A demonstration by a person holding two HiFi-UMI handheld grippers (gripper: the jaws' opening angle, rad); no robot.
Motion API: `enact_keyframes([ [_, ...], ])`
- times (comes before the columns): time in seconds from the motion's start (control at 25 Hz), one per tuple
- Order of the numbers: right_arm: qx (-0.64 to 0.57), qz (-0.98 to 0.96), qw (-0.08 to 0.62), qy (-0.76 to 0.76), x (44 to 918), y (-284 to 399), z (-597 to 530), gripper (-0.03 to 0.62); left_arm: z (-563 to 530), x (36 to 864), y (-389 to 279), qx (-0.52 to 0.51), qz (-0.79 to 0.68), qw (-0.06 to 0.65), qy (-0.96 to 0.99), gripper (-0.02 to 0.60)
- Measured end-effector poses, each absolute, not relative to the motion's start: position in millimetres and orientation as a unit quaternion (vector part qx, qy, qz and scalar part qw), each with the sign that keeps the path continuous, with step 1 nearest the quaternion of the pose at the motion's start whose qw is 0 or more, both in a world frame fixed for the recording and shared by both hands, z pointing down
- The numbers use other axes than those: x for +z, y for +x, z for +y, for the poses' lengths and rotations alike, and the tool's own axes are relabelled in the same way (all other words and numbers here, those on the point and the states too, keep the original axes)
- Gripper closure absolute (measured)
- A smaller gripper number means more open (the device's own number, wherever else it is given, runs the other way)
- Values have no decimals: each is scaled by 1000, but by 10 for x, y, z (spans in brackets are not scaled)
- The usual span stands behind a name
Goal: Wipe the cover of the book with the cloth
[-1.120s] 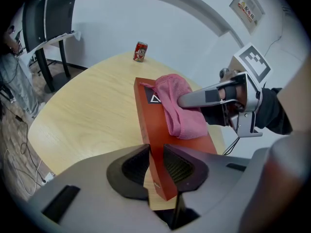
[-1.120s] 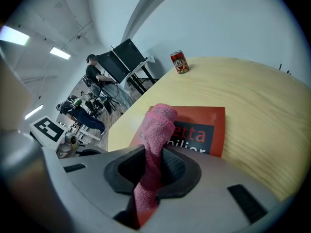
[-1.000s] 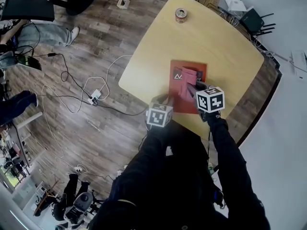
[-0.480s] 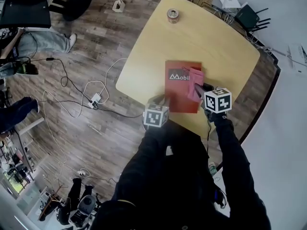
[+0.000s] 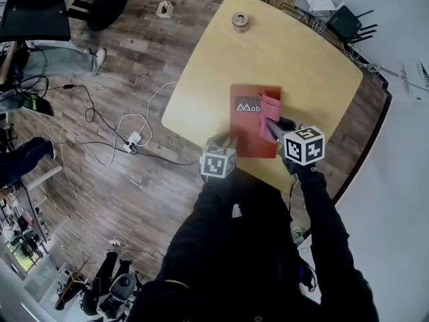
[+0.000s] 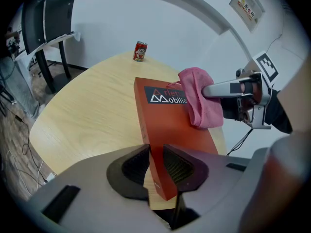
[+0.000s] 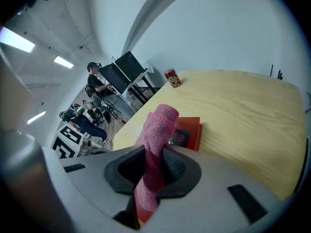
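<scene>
A red book (image 5: 253,121) with white lettering on a dark band lies flat on the light wooden table (image 5: 301,66). My left gripper (image 5: 223,141) is shut on the book's (image 6: 175,125) near left edge, the jaws clamped on the cover (image 6: 156,164). A pink cloth (image 5: 268,116) is bunched in my right gripper (image 5: 276,123), which is shut on it and rests over the book's right side. In the right gripper view the cloth (image 7: 155,144) stands up between the jaws, with the book (image 7: 187,132) just beyond. The left gripper view shows the cloth (image 6: 199,101) draped on the cover.
A small can (image 5: 239,21) stands at the table's far corner, also visible in the left gripper view as a red can (image 6: 140,51). Cables and a power strip (image 5: 133,137) lie on the wooden floor to the left. Boxes and devices (image 5: 338,22) crowd the floor beyond the table.
The right gripper with the pink cloth moved right across the cover, uncovering more lettering, then slid back left a little. The left gripper has kept its hold on the book's edge.
</scene>
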State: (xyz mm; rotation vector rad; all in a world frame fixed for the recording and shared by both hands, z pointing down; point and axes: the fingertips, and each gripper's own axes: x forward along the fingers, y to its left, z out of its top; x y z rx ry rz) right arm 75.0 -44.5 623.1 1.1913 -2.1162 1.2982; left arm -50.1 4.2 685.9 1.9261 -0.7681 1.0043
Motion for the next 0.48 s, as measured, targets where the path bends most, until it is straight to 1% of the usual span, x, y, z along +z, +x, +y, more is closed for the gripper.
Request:
enact_keyframes([
  [0.48,483,-775,171,370,6276,-12,-550,519,18,6861,-471,393,-308,403,767,469],
])
